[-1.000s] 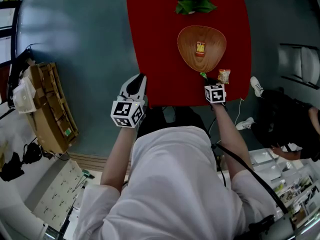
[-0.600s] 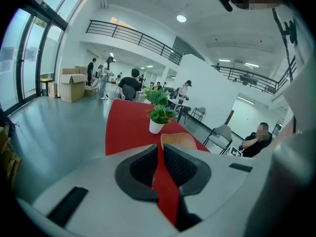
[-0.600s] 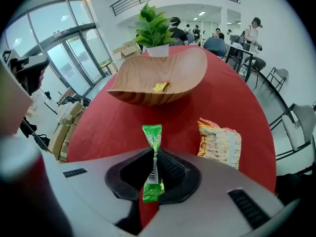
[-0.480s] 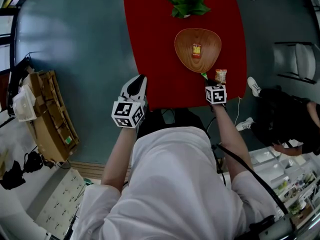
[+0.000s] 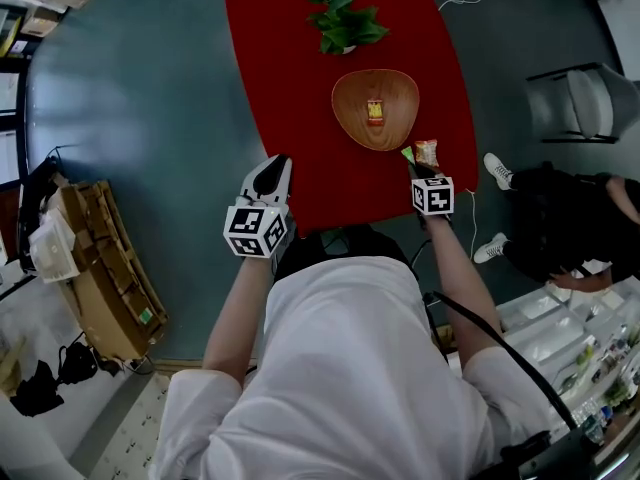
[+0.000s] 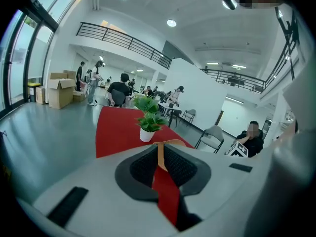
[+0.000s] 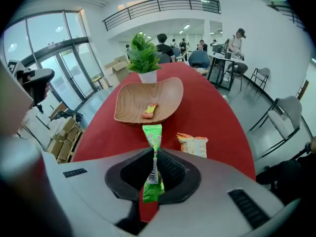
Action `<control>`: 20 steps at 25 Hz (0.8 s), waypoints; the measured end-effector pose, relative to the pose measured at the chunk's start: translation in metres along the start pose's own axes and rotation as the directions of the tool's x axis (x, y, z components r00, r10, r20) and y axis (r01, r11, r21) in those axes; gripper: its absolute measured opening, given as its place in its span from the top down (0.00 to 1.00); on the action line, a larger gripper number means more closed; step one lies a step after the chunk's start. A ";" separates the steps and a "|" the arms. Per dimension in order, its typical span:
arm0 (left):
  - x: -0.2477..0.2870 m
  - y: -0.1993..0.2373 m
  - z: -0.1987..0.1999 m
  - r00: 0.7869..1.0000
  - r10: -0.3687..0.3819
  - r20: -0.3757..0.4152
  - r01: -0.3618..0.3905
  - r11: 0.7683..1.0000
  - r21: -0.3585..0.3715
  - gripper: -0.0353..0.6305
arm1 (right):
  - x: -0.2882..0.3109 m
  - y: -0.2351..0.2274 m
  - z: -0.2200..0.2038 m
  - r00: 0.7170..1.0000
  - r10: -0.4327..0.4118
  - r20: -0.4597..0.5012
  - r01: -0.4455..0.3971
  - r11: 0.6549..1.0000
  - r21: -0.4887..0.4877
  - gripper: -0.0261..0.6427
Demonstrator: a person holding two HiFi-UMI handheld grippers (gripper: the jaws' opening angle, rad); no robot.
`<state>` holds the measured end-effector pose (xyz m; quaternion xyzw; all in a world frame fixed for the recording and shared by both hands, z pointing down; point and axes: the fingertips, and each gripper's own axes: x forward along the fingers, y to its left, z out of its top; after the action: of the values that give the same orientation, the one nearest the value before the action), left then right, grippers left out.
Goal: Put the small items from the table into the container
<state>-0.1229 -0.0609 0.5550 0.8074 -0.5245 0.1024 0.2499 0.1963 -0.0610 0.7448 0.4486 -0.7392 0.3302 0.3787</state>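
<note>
- Where the right gripper (image 7: pixel 154 158) nips it, the slim bright-green plastic sachet (image 7: pixel 152 134) stands on edge between the black ribbed pads. A white barcode panel shows on its pinched middle, and a crimped end projects toward the far side.
- Location: the green sachet is at the near right of the red-clothed table (image 7: pixel 212 115). It is just near of the shallow, rounded-triangular wooden bowl (image 7: pixel 132 101) and just left of a crumpled orange-and-cream snack packet (image 7: pixel 193 145). The snack packet lies flat on the cloth, apart from the sachet.
- Inside the wooden bowl lies one small red-and-yellow wrapped sweet (image 7: pixel 150 111). A leafy green plant in a white pot (image 7: pixel 144 58) stands beyond the bowl's far rim.
- The left gripper (image 6: pixel 159 149), at the table's near left corner, has its jaws drawn all but together. Only a thin slit remains between them, with nothing in it.
- Change from one second earlier: the right gripper's jaws, then wider about the sachet, have closed onto it. The head view now takes in the whole plant, which was cropped before. Bowl, sweet and snack packet keep their places on the cloth, and the left gripper keeps its station at the near left corner.
</note>
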 end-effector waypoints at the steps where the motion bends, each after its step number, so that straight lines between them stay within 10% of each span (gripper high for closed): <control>1: 0.001 -0.002 0.002 1.000 -0.007 0.002 0.007 1.000 0.005 0.88 | -0.004 -0.001 0.004 1.000 -0.004 0.014 0.004 1.000 0.006 0.90; 20: -0.010 0.033 0.025 0.997 0.060 0.037 -0.060 0.998 -0.010 0.88 | -0.007 0.011 0.089 0.995 0.024 0.100 -0.017 0.997 -0.071 0.90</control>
<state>-0.1589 -0.0766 0.5395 0.7920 -0.5535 0.0924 0.2403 0.1652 -0.1282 0.6934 0.4435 -0.7730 0.2850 0.3531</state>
